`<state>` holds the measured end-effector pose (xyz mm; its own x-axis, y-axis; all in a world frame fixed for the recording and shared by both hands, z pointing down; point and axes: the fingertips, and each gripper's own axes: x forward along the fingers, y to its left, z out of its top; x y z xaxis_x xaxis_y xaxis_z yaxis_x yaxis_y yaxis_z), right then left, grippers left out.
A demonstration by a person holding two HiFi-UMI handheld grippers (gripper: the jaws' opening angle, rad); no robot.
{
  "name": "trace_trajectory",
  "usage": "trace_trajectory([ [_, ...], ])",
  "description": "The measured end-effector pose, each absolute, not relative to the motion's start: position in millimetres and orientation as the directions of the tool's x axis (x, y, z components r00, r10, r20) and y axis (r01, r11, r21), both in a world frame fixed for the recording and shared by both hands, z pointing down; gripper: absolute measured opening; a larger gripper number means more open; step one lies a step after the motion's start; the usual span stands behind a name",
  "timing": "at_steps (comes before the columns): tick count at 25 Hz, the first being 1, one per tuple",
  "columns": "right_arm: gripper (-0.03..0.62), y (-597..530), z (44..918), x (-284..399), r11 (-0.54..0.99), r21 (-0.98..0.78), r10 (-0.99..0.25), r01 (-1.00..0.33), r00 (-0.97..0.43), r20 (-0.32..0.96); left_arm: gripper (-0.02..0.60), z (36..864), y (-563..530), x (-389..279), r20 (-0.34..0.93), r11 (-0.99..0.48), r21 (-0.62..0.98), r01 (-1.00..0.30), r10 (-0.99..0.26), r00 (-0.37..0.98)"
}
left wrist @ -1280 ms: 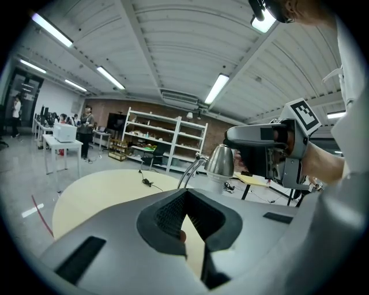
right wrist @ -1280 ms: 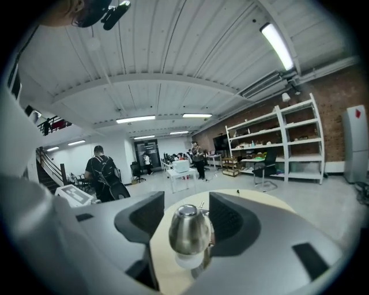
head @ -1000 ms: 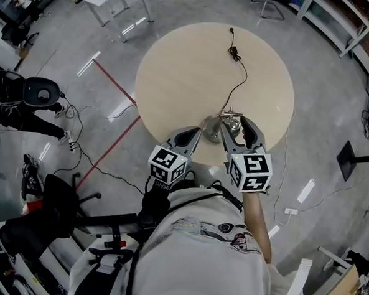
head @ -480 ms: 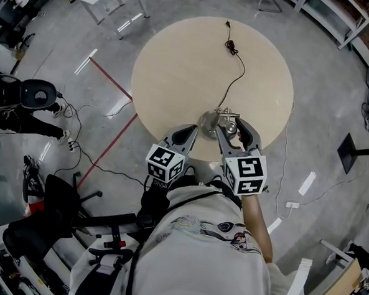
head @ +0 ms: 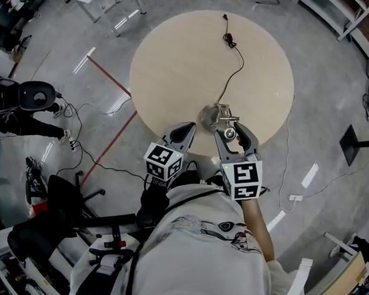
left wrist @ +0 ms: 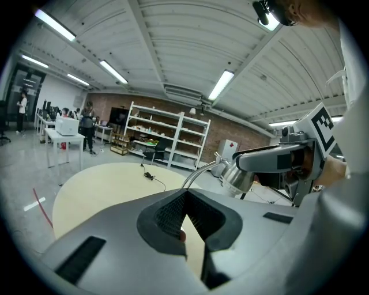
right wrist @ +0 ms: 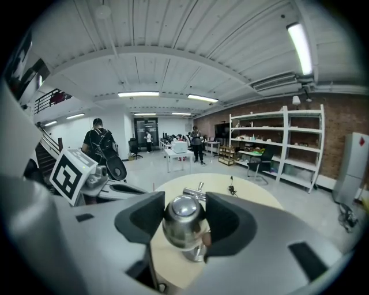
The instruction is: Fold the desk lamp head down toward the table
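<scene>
A silver desk lamp stands near the front edge of the round beige table (head: pixel 177 62). Its round base (head: pixel 208 117) rests on the tabletop and a thin curved arm (left wrist: pixel 199 171) rises from it. My right gripper (head: pixel 232 128) is shut on the shiny lamp head (head: pixel 230 135), which fills the space between both pads in the right gripper view (right wrist: pixel 183 222). My left gripper (head: pixel 189 128) hovers just left of the base, shut and holding nothing (left wrist: pixel 184 199). A black power cable (head: pixel 235 59) runs from the lamp to the far side of the table.
The table's near edge lies right below both grippers. A person in black (head: pixel 25 103) is on the floor side at left, among loose cables and a red tape line (head: pixel 110 83). Black chairs (head: pixel 49 223) stand at lower left; shelving lines the far wall (right wrist: pixel 277 144).
The right gripper has drawn the lamp head slightly toward me, away from the base. The left gripper keeps its place beside the base.
</scene>
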<state>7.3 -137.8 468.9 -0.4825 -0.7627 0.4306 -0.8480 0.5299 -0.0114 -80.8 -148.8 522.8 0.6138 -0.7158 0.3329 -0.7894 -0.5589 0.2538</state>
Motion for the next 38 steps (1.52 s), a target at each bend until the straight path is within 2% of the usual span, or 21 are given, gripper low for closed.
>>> trace_trajectory([
  [26, 0.222, -88.7, 568.0, 11.3, 0.543, 0.198, -0.75, -0.816, -0.365, 0.551, 0.0, 541.1, -129.1, -82.6, 0.382, -0.573, 0.244, -0.783, -0.685, 0.621],
  [38, 0.222, -83.0, 600.5, 6.4, 0.541, 0.275, -0.772, -0.795, -0.339, 0.538, 0.0, 546.2, -127.1, -87.7, 0.398, -0.573, 0.238, -0.784, -0.679, 0.617],
])
